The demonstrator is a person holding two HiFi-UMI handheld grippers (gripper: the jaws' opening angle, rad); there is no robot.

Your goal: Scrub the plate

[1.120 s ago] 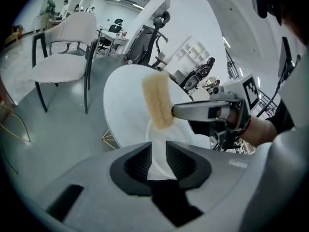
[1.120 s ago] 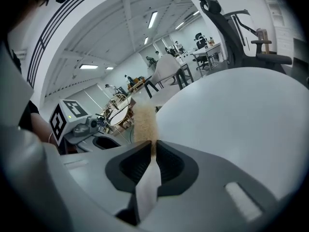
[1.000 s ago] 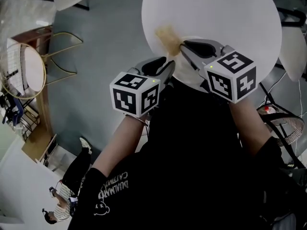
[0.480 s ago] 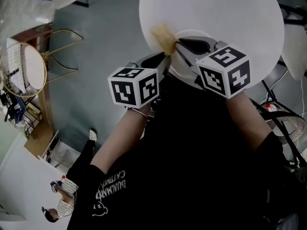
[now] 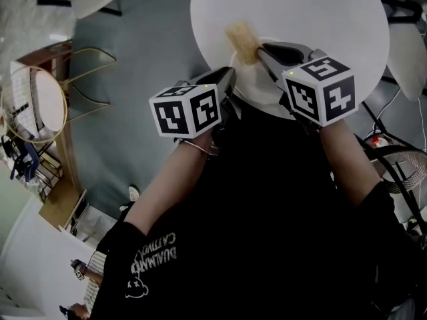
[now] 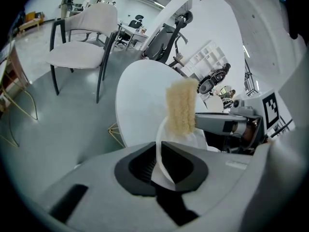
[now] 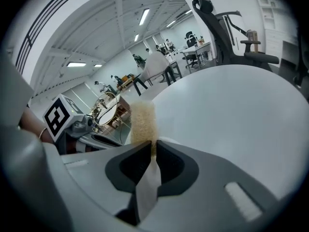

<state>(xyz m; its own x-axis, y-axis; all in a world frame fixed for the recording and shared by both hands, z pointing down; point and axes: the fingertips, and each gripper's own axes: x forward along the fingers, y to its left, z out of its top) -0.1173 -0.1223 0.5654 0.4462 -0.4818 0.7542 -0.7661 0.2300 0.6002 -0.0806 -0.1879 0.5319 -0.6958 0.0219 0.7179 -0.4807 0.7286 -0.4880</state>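
Note:
In the head view a white plate [image 5: 257, 85] is held over the near edge of the round white table [image 5: 300, 12]. My left gripper [image 5: 225, 79] is shut on the plate's left rim; in the left gripper view the thin rim [image 6: 159, 153] runs between its jaws. My right gripper [image 5: 261, 51] is shut on a tan sponge [image 5: 241, 40], which rests against the plate's far edge. The right gripper view shows the sponge [image 7: 143, 122] sticking up from the closed jaws. From the left gripper view the sponge [image 6: 181, 108] stands upright on the plate.
A gold wire-frame stool [image 5: 87, 72] and a round rattan-rimmed piece [image 5: 33, 105] stand on the grey floor at left. A white chair [image 6: 84, 37] is behind the table, an office chair [image 7: 227, 28] beyond it. Cables and a mesh basket [image 5: 400, 172] lie at right.
The right gripper has carried the sponge from the plate's left edge up and to the right along the far rim. The left gripper keeps its hold on the plate.

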